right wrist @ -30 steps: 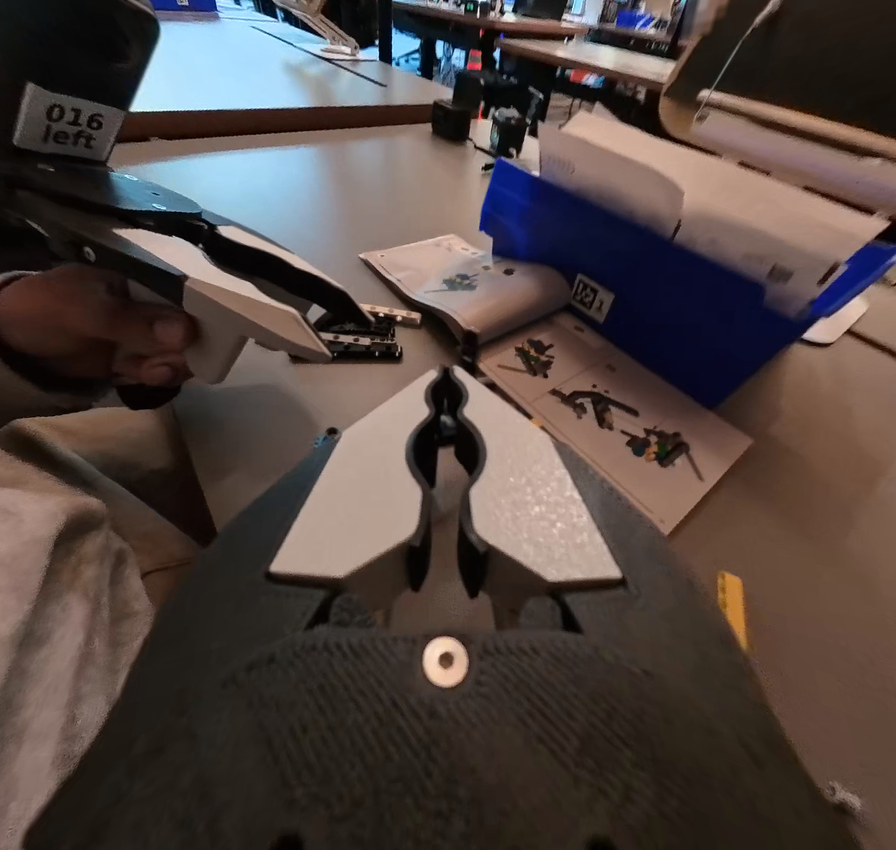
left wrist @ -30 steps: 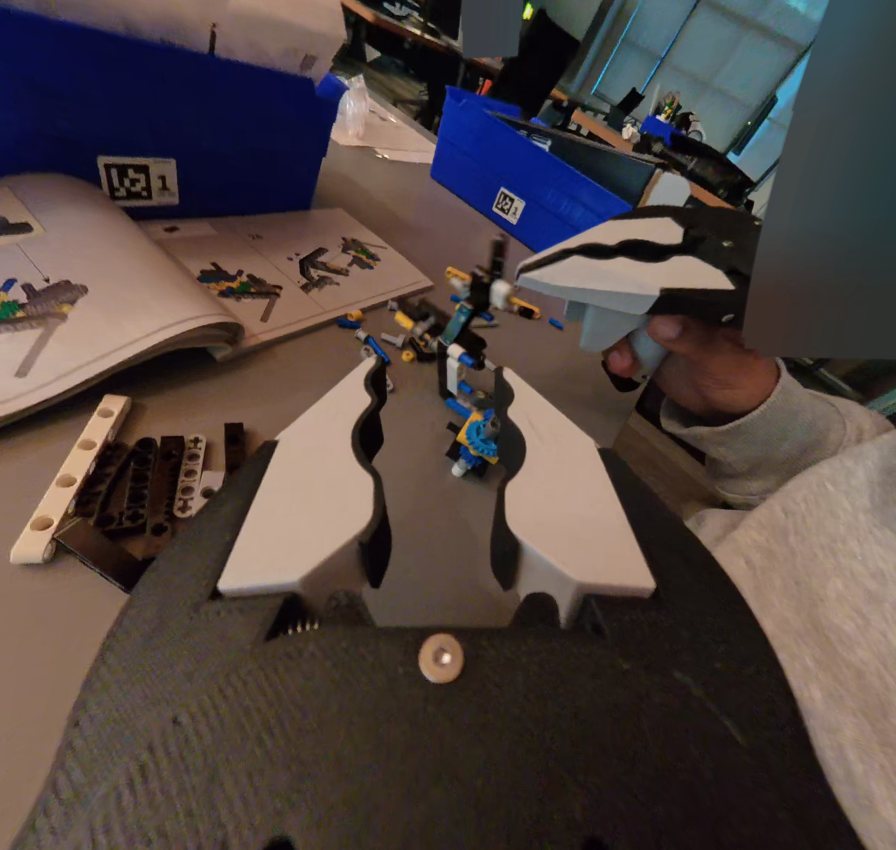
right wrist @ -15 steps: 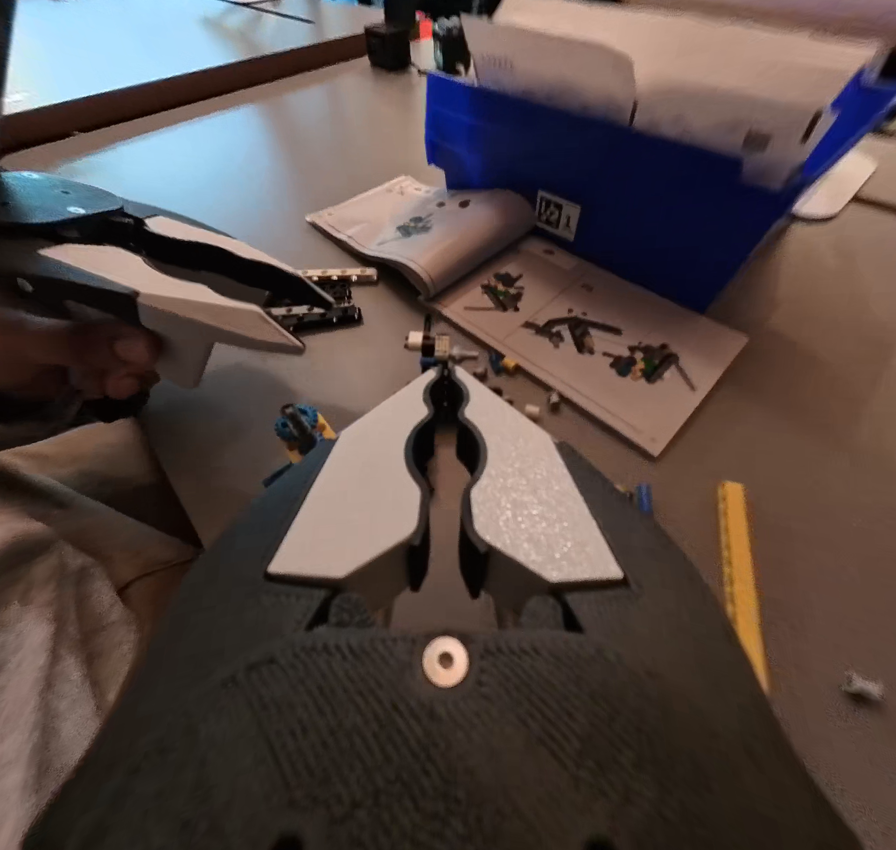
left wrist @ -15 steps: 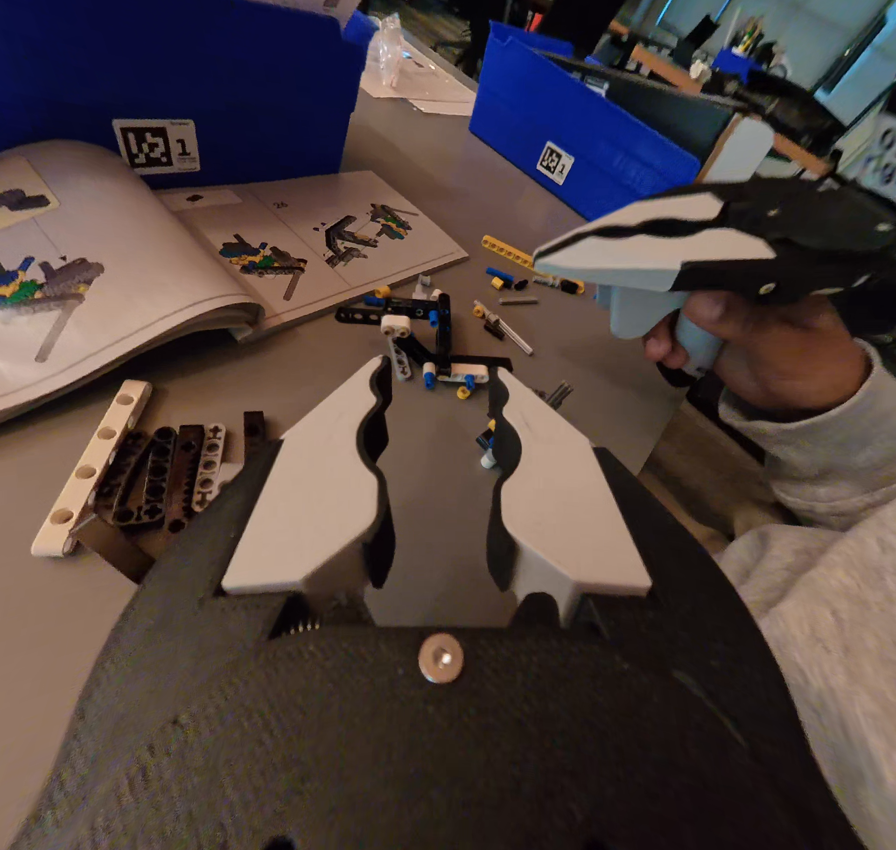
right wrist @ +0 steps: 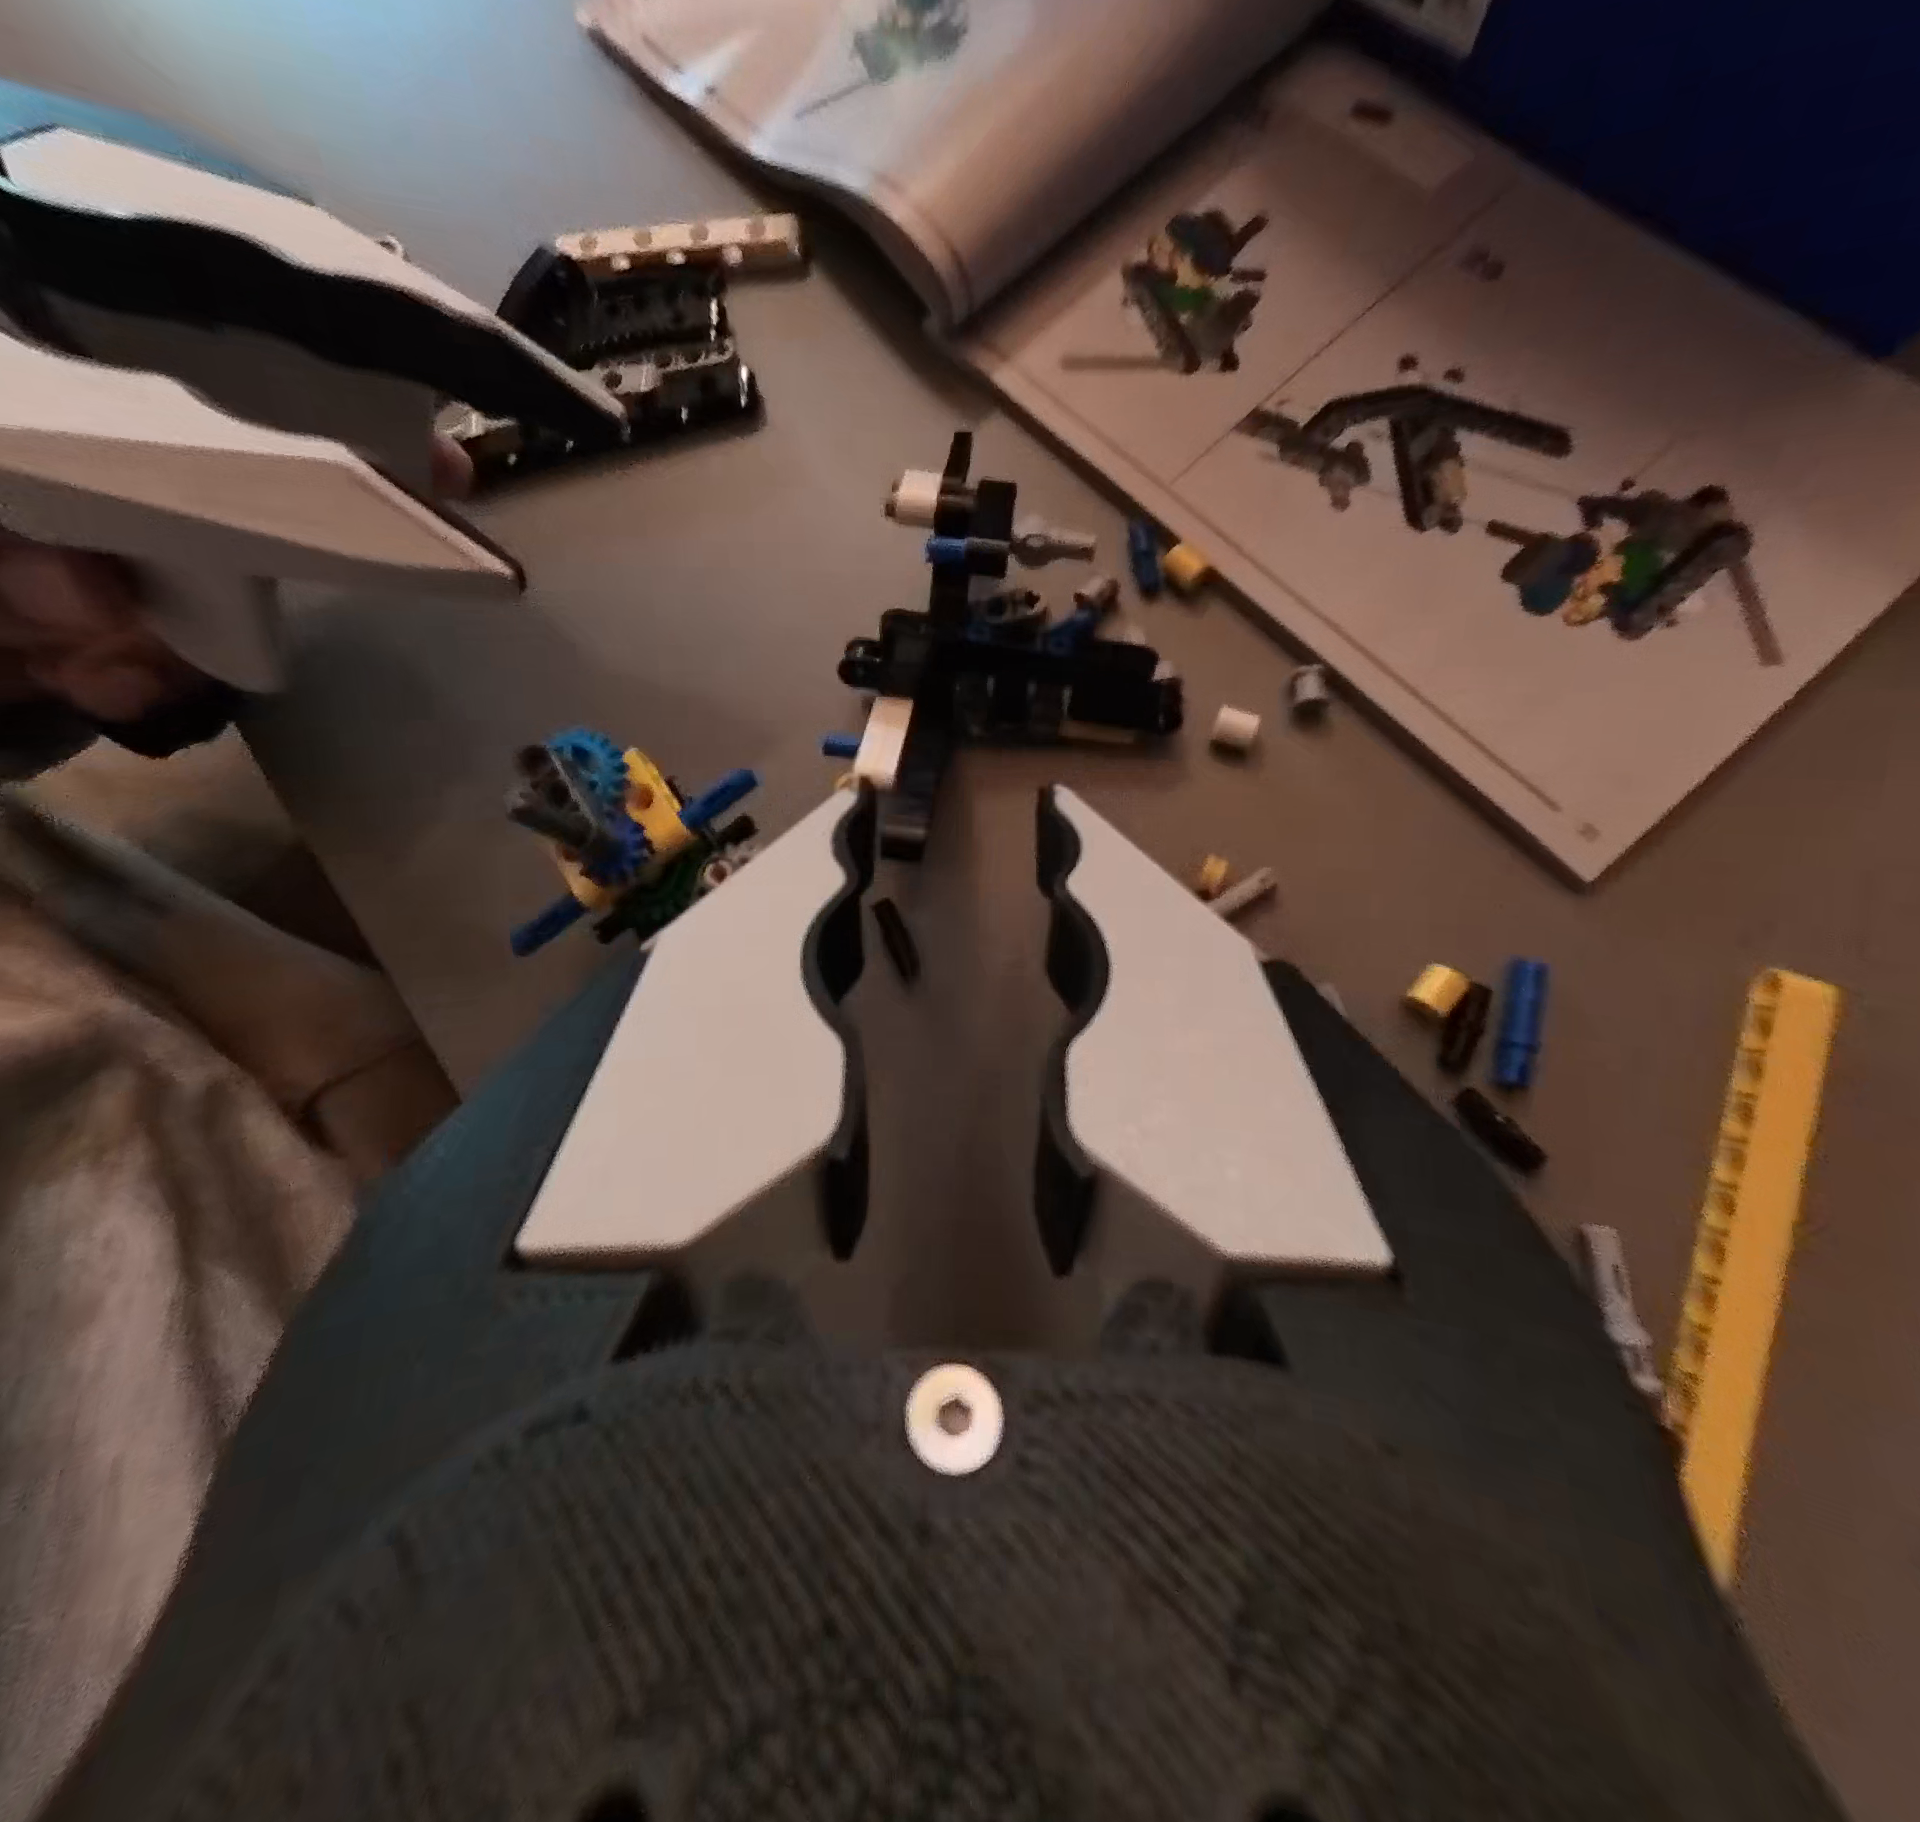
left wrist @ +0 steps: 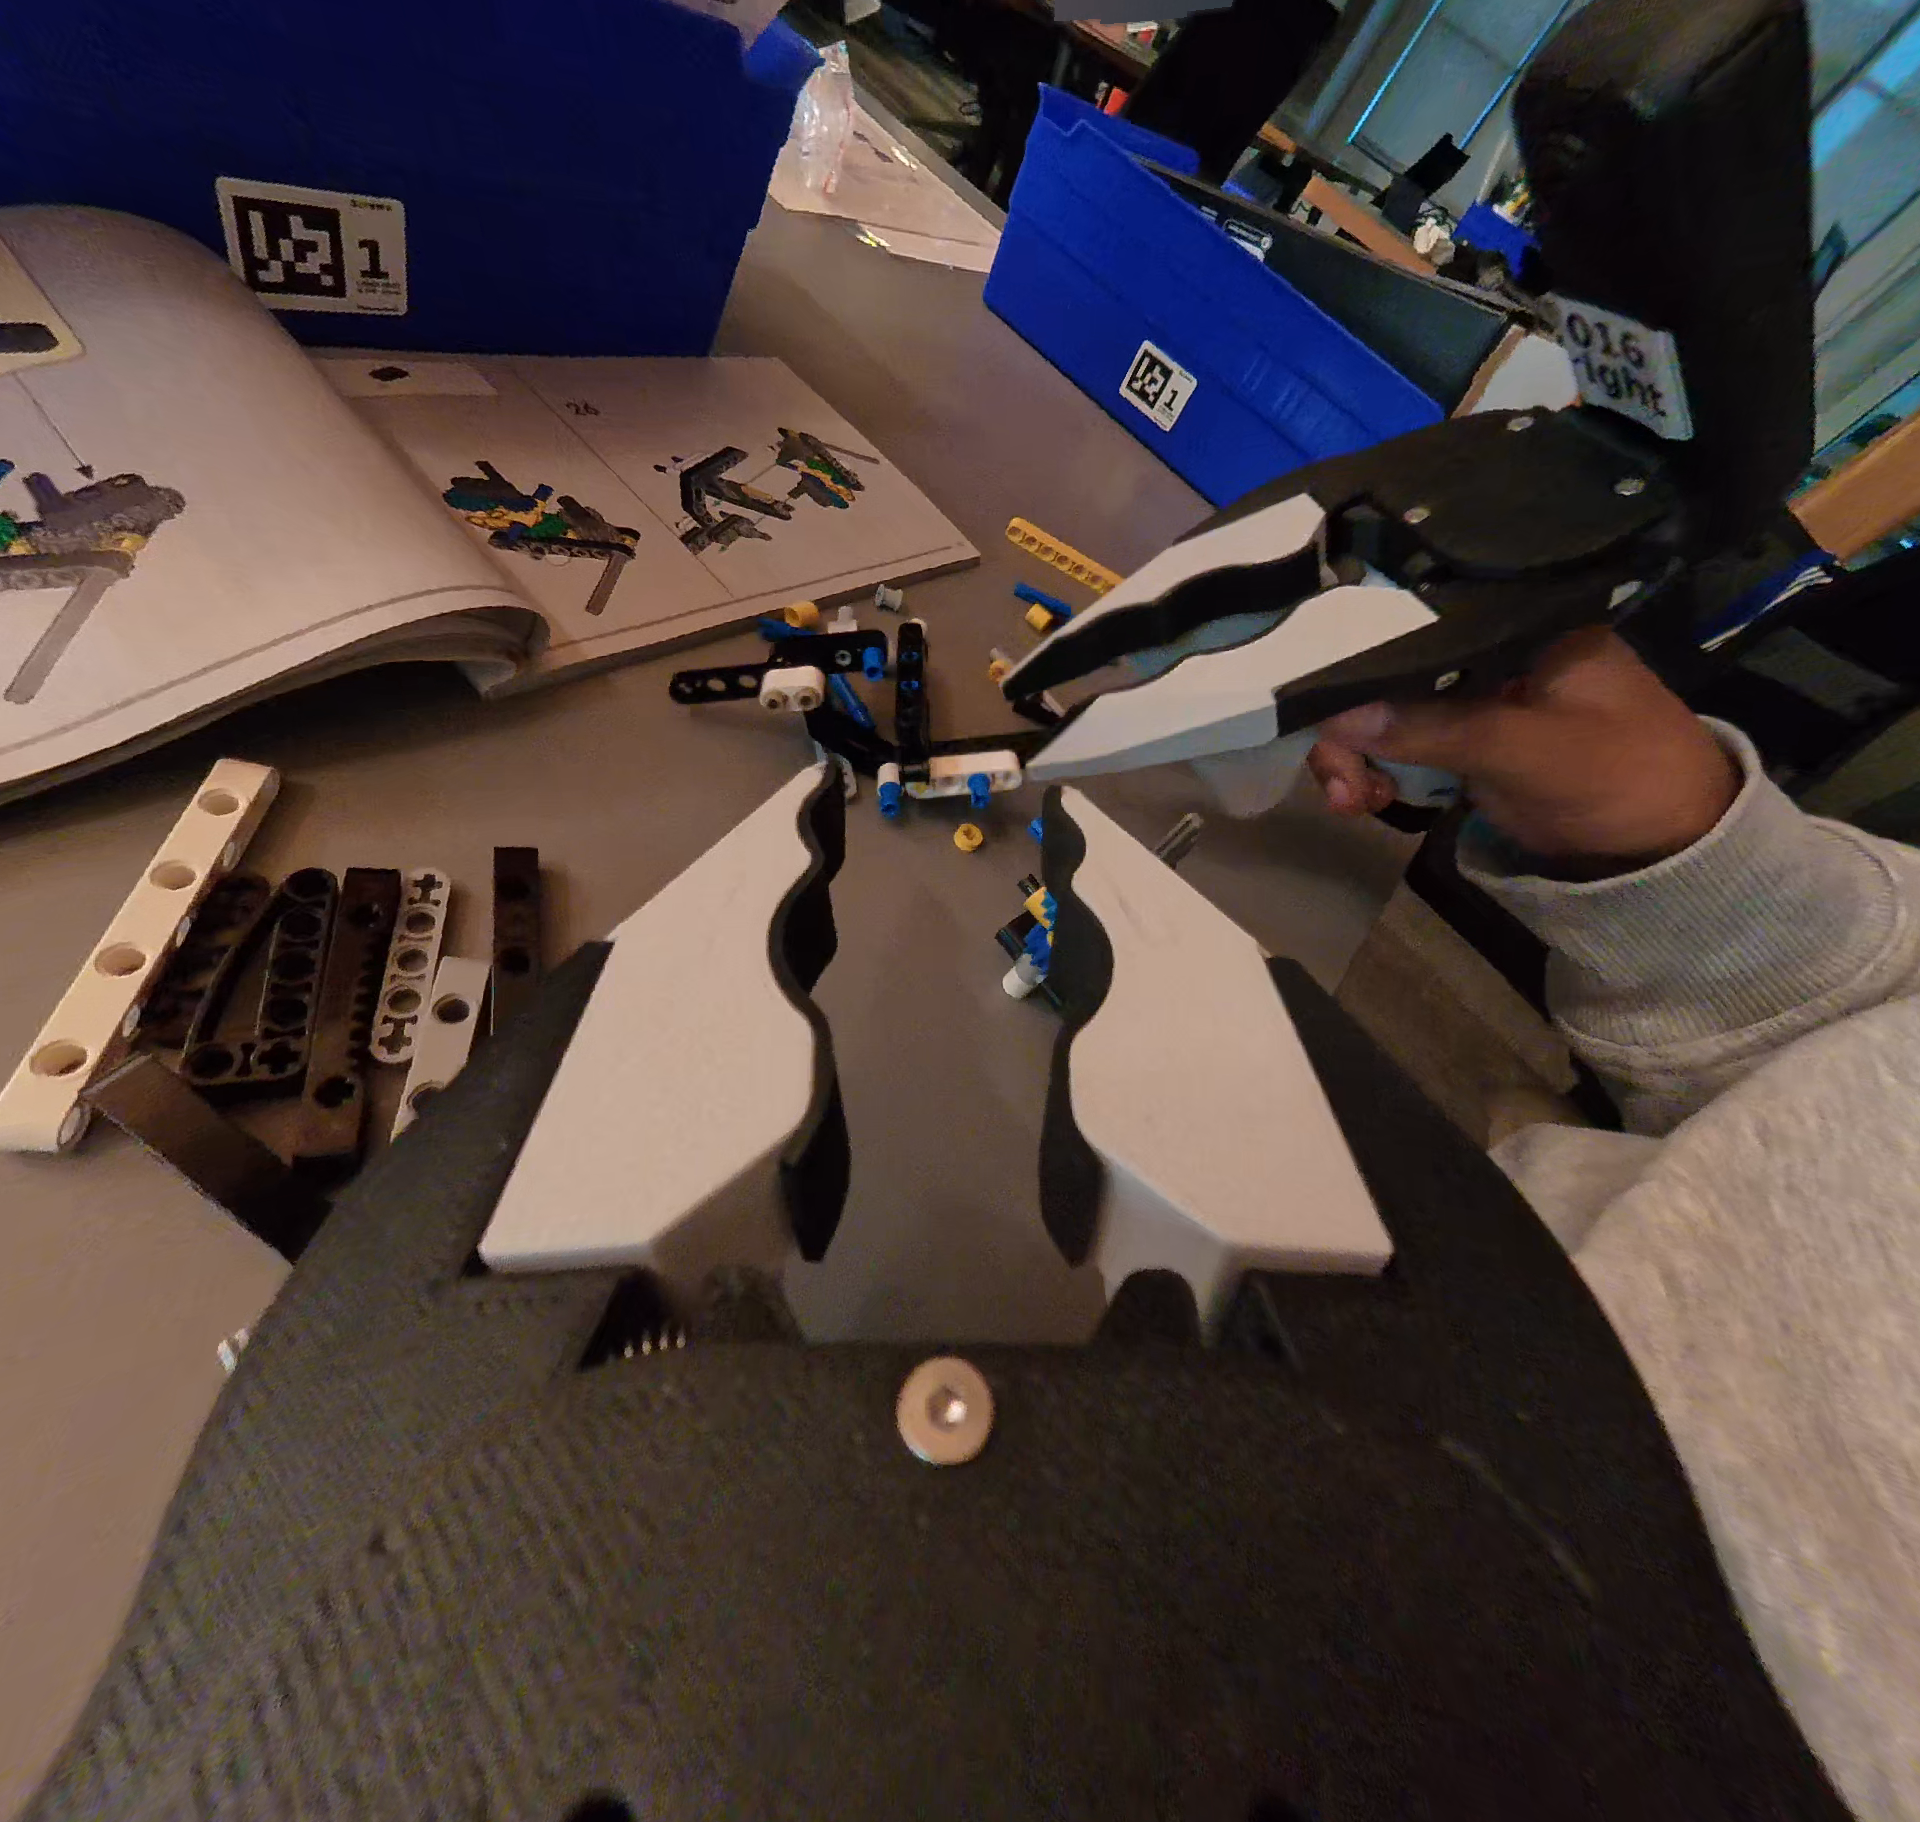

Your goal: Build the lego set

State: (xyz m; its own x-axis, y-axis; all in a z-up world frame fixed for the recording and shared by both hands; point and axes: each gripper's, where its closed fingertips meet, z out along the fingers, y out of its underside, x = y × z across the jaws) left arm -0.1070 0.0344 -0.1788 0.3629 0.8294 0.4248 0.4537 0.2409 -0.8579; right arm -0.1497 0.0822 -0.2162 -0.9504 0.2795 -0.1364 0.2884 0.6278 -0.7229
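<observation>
Two blue bins (left wrist: 1195, 338) stand on the grey table (left wrist: 935, 401), one beyond a plastic bag (left wrist: 862, 162).

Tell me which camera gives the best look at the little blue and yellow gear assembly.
The right wrist view: the gear assembly lies in full sight, left of the open right tongs, though slightly blurred. In the left wrist view only a sliver of it peeks out beside the open left tongs.

grey table (left wrist: 914, 390) carries an open instruction booklet (left wrist: 312, 525), blue bins (left wrist: 1195, 338), scattered lego pieces (left wrist: 883, 692).
</observation>
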